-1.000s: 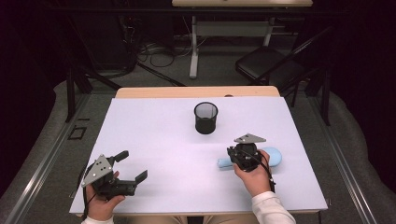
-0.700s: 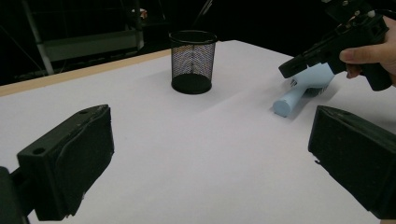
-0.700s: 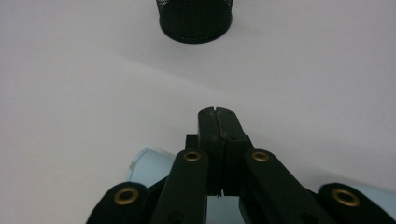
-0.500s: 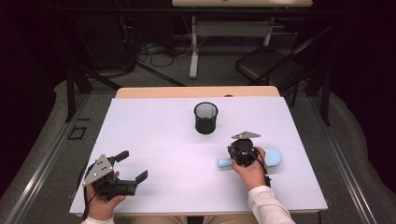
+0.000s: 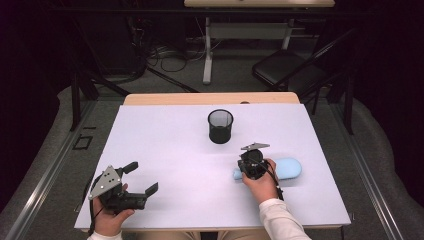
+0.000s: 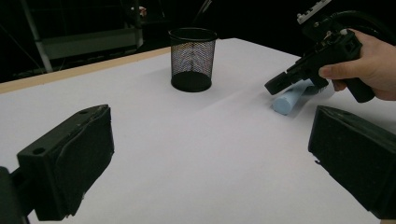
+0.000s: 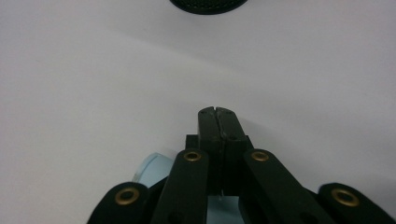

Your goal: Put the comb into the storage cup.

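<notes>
Where the right tool (image 5: 248,168) sits low over the white table (image 5: 165,145), lies a pale blue case (image 5: 286,168): matte, smooth, rounded at its wide end, narrowing to a flat-cut round tip (image 6: 281,104) toward the table's middle. Rests flat, near the right edge, well apart from the black mesh cup (image 5: 220,126) behind it. Right tool's jaws pressed together, nothing between them, tips just above the case's narrow end; touching or not, cannot tell. Left tool (image 5: 141,178) held near the front left corner, jaws spread wide, empty.
</notes>
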The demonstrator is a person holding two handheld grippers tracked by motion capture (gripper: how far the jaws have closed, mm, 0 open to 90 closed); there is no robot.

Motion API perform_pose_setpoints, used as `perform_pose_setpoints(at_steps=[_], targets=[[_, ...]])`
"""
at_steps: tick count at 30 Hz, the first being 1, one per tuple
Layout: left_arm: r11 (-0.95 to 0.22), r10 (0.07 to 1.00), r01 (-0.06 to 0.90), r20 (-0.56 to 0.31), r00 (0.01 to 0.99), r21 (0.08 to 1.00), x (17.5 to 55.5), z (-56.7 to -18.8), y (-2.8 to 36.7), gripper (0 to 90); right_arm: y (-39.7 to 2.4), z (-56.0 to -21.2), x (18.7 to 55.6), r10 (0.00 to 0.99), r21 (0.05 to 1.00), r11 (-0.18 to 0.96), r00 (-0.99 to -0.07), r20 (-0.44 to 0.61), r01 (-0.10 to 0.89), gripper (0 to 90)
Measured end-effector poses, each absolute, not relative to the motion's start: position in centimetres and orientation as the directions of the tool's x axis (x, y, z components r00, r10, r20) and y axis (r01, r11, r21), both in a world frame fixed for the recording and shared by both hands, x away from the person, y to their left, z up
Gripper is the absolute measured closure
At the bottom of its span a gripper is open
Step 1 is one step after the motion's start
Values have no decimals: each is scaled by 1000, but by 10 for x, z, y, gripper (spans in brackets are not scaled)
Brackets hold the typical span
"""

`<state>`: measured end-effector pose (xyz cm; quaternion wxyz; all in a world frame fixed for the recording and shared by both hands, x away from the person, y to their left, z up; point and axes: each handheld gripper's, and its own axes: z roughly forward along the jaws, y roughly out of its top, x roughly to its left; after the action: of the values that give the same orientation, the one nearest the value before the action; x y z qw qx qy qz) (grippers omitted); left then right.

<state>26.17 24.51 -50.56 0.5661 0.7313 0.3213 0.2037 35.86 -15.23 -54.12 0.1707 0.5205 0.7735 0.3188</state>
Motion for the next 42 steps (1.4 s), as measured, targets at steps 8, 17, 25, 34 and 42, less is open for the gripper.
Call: perform_pose_setpoints(at_steps=[8,17,25,34,42], targets=[[-149,703,243,-71,708,958,262,-506,245,4,-147,-545,356,908,662,265,-412,72,700,900],[-148,703,244,-72,707,958,262,-506,245,4,-145,-544,349,899,659,287,-434,66,696,900],[-149,704,243,-70,707,959,262,-506,245,4,-145,-544,336,888,664,306,-456,60,683,900],[-149,705,241,-68,706,959,262,-506,245,4,-146,-543,324,877,661,331,-477,48,674,900],[-145,706,247,-75,705,958,262,-506,246,4,-151,-544,311,871,663,334,-488,54,670,900]])
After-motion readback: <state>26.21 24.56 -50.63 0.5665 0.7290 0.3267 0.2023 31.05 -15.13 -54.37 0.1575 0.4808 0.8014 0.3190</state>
